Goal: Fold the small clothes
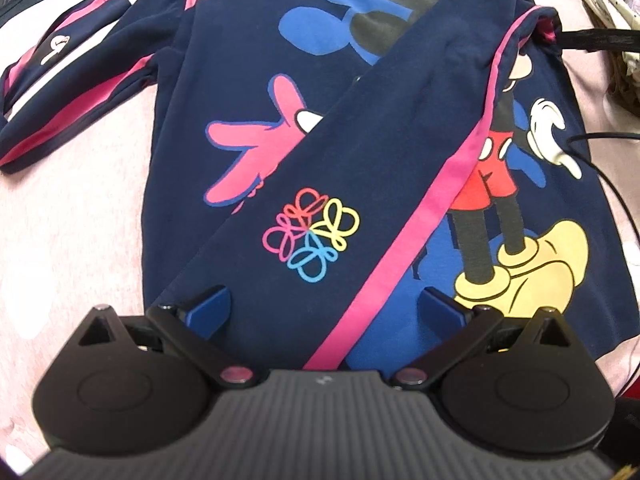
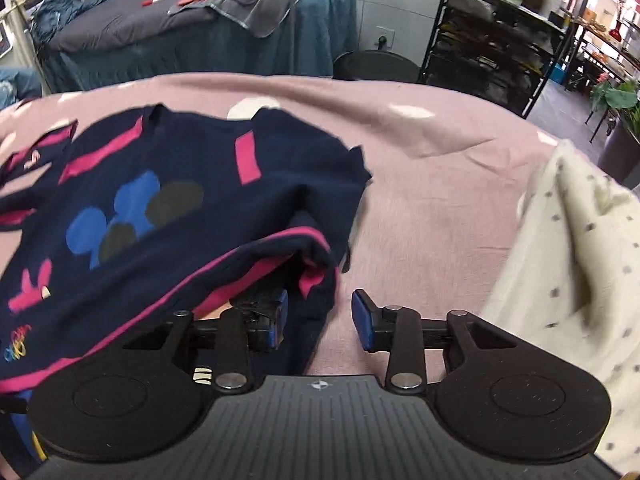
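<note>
I counted one navy sweatshirt (image 1: pixel 248 92) on the pink bed cover (image 1: pixel 80 208). It had two sleeves in view: one (image 1: pixel 52 92) stretched toward the cover's left edge, one (image 1: pixel 384 136) folded across the chest. I saw one cream spotted cloth (image 2: pixel 568 264) at the cover's right edge. Two black cables (image 1: pixel 616 196) ran along that same edge in the left view. I had two grippers before me, the left (image 1: pixel 325 303) and the right (image 2: pixel 319 322), each with two blue pads. Beyond the cover I made out one other bed (image 2: pixel 192 40) and one black shelf rack (image 2: pixel 492 36).

Bright even light, fisheye edges, slight blur
</note>
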Demonstrator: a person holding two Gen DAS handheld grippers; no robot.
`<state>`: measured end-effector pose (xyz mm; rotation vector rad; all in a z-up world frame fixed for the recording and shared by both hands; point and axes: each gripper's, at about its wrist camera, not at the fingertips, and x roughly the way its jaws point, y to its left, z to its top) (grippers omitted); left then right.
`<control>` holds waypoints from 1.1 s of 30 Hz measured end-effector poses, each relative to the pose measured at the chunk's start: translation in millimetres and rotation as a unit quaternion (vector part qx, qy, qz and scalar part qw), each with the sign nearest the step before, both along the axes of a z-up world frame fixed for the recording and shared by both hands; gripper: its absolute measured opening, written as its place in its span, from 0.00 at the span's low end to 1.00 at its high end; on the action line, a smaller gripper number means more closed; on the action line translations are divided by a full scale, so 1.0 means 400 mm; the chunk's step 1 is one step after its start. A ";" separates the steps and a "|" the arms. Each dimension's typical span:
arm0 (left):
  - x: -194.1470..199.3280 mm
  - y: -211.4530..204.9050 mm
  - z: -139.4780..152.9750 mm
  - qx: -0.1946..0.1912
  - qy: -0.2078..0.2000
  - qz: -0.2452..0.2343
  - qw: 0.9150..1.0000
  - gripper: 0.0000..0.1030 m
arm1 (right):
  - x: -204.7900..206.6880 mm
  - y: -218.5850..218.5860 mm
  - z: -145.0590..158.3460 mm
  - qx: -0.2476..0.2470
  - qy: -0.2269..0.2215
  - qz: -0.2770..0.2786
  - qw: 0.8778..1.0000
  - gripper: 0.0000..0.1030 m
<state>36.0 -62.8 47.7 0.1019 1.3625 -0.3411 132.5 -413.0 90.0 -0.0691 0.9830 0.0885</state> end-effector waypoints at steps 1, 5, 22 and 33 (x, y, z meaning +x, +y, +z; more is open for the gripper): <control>-0.001 0.001 0.001 -0.001 0.001 0.001 1.000 1.00 | 0.012 0.004 -0.009 -0.007 0.000 -0.005 1.000 0.60; -0.011 0.005 0.000 0.004 -0.002 0.005 1.000 1.00 | 0.029 0.004 -0.033 0.010 0.026 -0.019 0.999 0.13; -0.077 0.094 -0.021 0.031 0.017 -0.010 0.999 1.00 | -0.090 0.010 0.075 -0.020 -0.084 0.006 0.996 0.33; -0.077 0.098 -0.018 0.036 0.009 -0.018 0.999 1.00 | -0.019 0.026 -0.081 -0.029 0.004 0.018 0.999 0.29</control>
